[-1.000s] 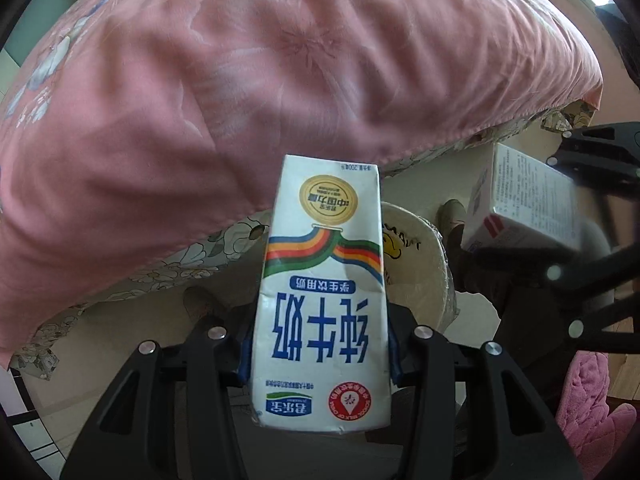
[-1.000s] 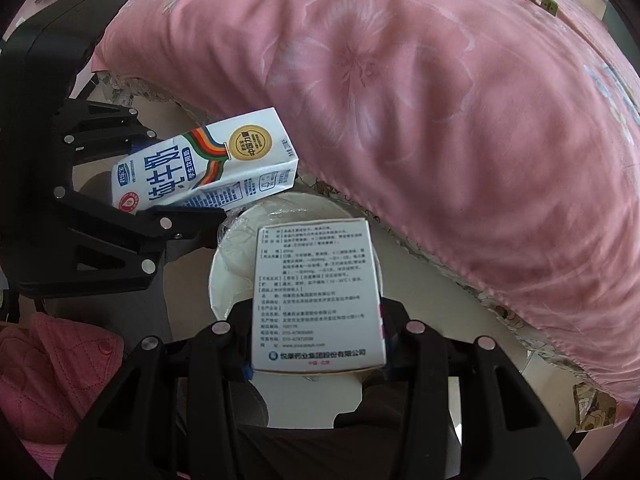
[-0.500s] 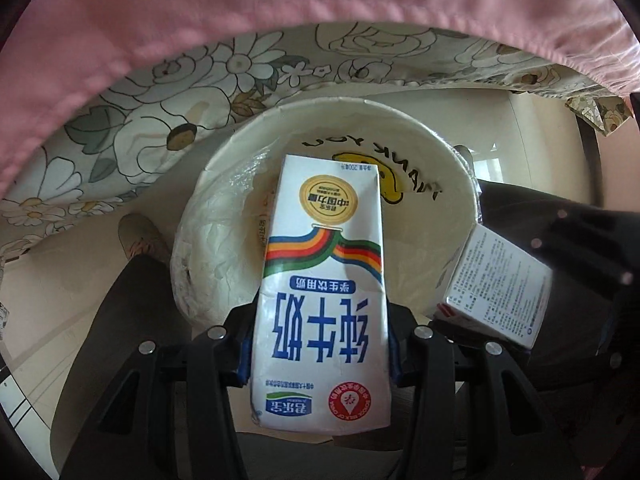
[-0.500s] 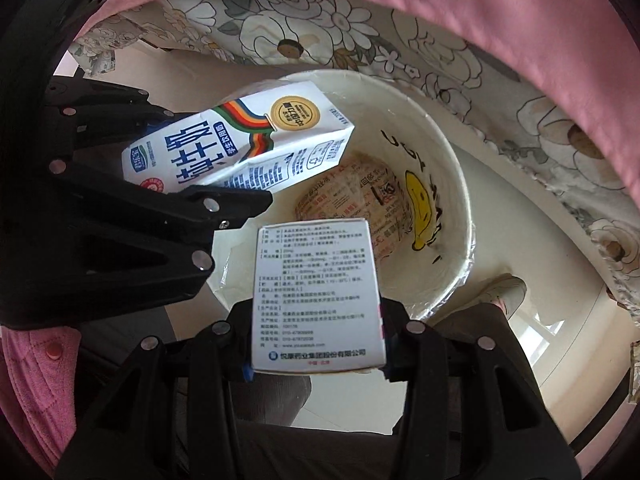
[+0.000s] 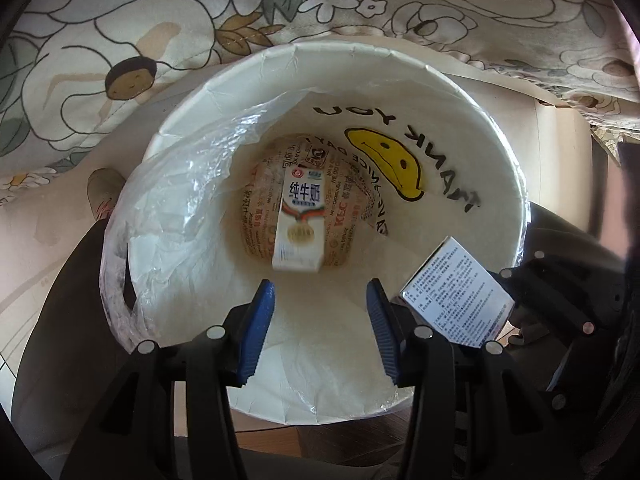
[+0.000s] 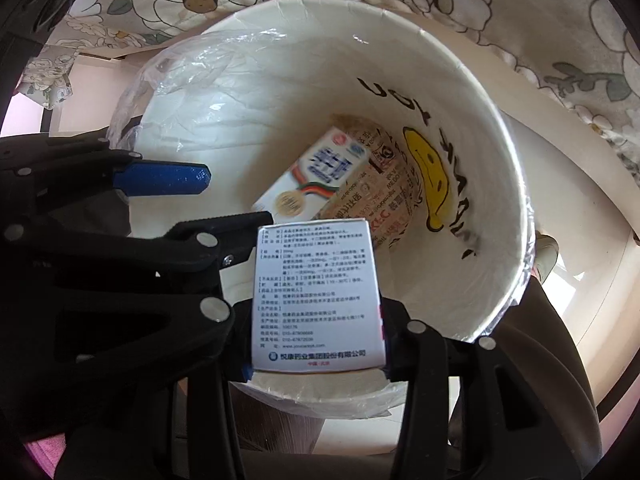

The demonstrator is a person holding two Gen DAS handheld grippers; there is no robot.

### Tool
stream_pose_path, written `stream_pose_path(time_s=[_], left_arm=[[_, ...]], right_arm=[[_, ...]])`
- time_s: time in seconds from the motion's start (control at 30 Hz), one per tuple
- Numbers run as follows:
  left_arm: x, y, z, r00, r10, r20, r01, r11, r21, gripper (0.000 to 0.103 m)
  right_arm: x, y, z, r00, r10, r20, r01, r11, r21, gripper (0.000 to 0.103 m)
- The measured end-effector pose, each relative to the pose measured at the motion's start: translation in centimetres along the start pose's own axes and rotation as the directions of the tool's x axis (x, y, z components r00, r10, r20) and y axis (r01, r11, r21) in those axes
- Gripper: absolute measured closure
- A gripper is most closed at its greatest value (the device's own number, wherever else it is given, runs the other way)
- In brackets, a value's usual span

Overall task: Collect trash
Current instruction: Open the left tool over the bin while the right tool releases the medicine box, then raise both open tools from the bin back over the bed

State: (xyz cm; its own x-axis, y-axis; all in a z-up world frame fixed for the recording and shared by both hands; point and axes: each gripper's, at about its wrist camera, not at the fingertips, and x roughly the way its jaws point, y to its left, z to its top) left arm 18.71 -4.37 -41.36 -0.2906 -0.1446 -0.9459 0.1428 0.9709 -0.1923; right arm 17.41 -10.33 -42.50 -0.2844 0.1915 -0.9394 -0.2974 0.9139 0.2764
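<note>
Left wrist view: the left gripper [image 5: 320,304] points steeply down into a white paper bucket [image 5: 472,92], its two blue-padded fingers [image 5: 260,332] standing apart with nothing between them. A milk carton [image 5: 300,224] lies free at the bottom of the bucket, slightly blurred, resting on a brown printed paper [image 5: 344,216] that covers the bucket floor. The carton is well apart from the pads. A clear plastic liner [image 5: 176,216] sags down the bucket's left inner wall and folds over the rim. A yellow smiling face [image 5: 388,164] and black lettering are printed on the far inner wall. At lower right, a white medicine box [image 5: 456,300] covered in small print hangs over the bucket's rim, held by the right gripper [image 5: 516,304]. Floral fabric [image 5: 160,20] hangs beyond the bucket.

Right wrist view: the right gripper [image 6: 318,332] has the medicine box [image 6: 316,296] between its fingers, both pads touching the box's sides; its jaws are opening. The box stands upright over the near rim of the bucket [image 6: 512,184]. Deeper inside, the milk carton [image 6: 316,176] lies tilted on the printed paper [image 6: 384,200]. The left gripper [image 6: 188,200] reaches in from the left, one blue pad [image 6: 160,180] visible above the bucket interior.
</note>
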Motion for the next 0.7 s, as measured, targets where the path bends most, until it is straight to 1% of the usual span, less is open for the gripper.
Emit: stream_pose_path(time_s=[0.1,0.2,0.4,0.53,0.63,0.7], left_arm=[[0.2,0.2,-0.1,1.000,0.001,-0.007,-0.002,1.000,-0.011,0.046],[0.2,0.1,-0.2,1.000,0.006,-0.008,-0.006,1.000,-0.012,0.046],[-0.1,0.5,-0.2,1.000,0.005,-0.009,-0.006,1.000,-0.016,0.045],[-1.4,0.9,-1.0,1.000,0.010,0.009,-0.010,1.000,-0.006,0.045],[-2.7,0.9,-1.6,0.999,0.012,0.030,-0.012,1.000,0.003,0.045],[-3.7,0.8,-2.1,0.998,0.030,0.048,-0.031,0.999,0.016,0.045]], right_arm=[[0.2,-0.2,0.0,1.000,0.002,0.000,-0.002,1.000,0.008,0.051],[0.2,-0.5,0.1,1.000,-0.003,0.000,0.003,1.000,0.013,0.047],[-0.1,-1.4,-0.4,1.000,0.014,0.004,-0.014,1.000,0.025,0.047],[-1.1,-1.1,-0.9,1.000,0.012,0.026,-0.013,1.000,0.016,0.047],[-2.8,-0.8,-1.7,0.998,0.001,0.059,-0.001,1.000,-0.001,0.047],[-4.0,-0.5,-2.1,0.997,-0.008,0.082,0.009,1.000,-0.011,0.047]])
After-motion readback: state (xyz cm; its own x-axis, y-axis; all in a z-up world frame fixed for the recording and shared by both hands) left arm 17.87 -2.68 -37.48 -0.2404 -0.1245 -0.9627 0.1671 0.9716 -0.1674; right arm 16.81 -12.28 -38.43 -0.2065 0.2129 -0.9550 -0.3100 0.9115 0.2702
